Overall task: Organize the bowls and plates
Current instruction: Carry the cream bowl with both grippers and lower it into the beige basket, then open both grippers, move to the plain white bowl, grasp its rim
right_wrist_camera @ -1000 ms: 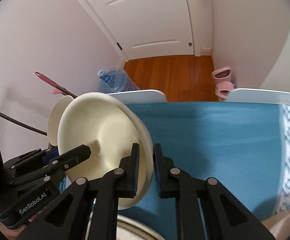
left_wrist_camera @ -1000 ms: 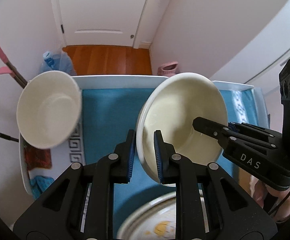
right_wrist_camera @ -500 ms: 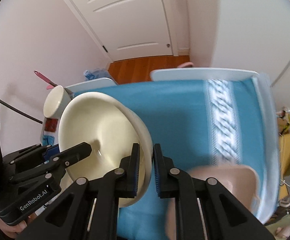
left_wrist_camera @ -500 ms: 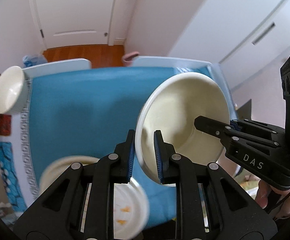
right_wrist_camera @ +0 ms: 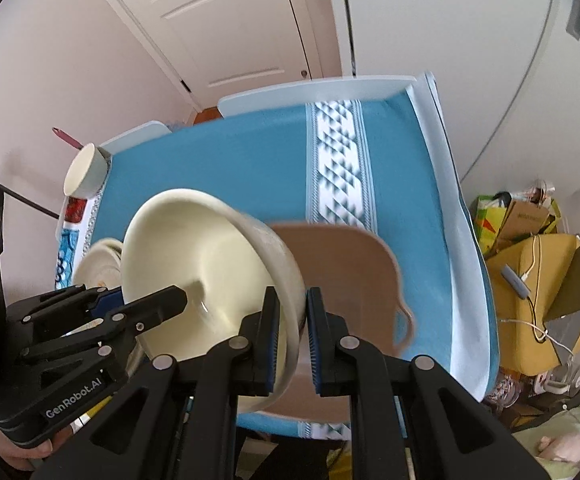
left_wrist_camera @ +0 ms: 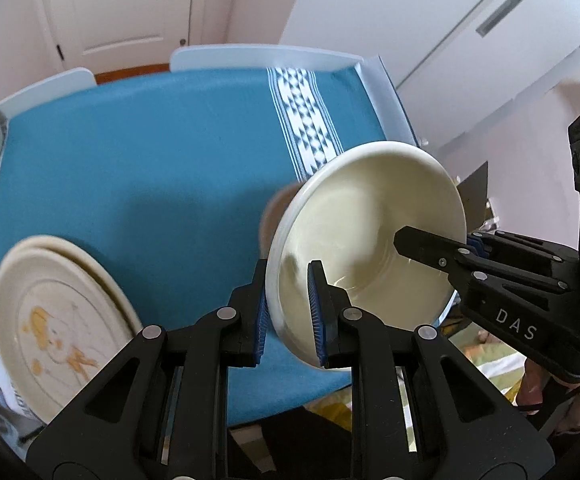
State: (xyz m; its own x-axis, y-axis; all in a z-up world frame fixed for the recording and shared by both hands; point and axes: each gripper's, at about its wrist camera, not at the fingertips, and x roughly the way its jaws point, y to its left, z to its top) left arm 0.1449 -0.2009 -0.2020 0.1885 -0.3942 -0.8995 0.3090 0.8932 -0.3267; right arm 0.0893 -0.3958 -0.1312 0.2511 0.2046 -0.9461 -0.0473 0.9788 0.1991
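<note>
Between two grippers [left_wrist_camera: 287, 312] [right_wrist_camera: 293, 344], one bowl [left_wrist_camera: 370, 232].

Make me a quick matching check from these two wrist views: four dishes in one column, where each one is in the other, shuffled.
Things:
1. large cream ceramic bowl
2. small white bowl
3. stacked cream plates with orange print
4. tan plastic basin

Places:
A. far left corner of the blue tablecloth
B. near left edge of the table
C. rim pinched by left gripper and right gripper
D. right of the held bowl, partly behind it

Pairs: 1-C, 2-A, 3-B, 4-D
</note>
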